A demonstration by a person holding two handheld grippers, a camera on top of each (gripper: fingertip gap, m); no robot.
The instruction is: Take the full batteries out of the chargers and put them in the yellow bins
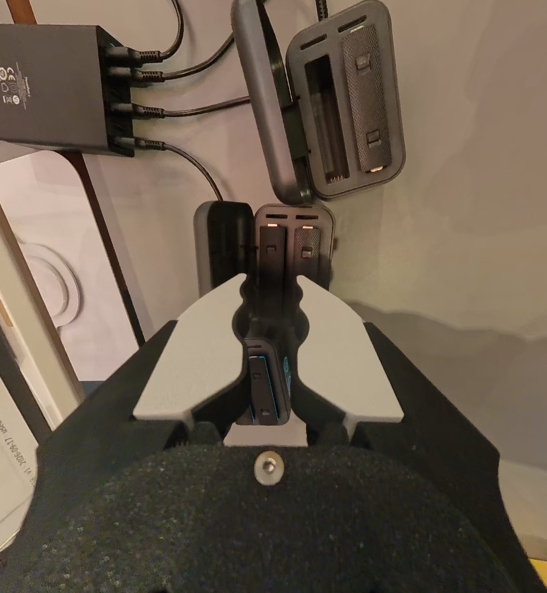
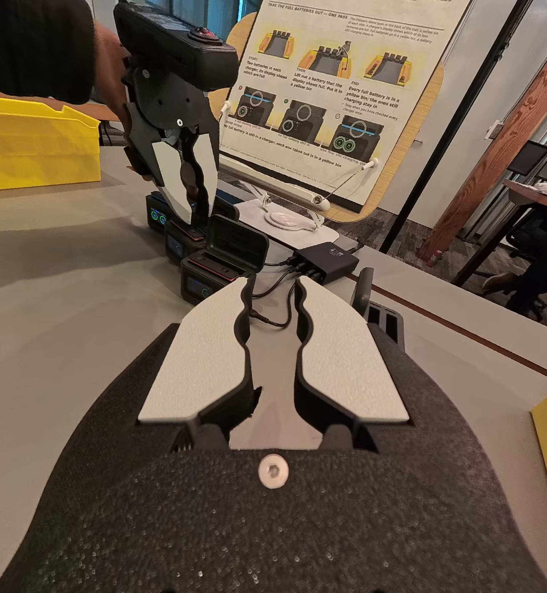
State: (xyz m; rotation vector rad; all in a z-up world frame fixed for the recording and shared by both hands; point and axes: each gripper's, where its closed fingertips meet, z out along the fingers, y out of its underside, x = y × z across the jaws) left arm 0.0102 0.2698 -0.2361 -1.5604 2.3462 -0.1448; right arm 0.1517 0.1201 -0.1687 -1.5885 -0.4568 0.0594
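While my left tool point(image 1: 271, 282) hangs over the middle charger point(image 1: 294, 244), its fingers stand apart around the left battery point(image 1: 270, 253) seated there (whether they touch it, I cannot tell). Beyond that charger another one point(image 1: 346, 112) holds one battery point(image 1: 366, 106). My right tool point(image 2: 272, 285) is parted and empty above the tabletop point(image 2: 57, 321); a yellow bin point(image 2: 35, 144) sits far left of the charger.
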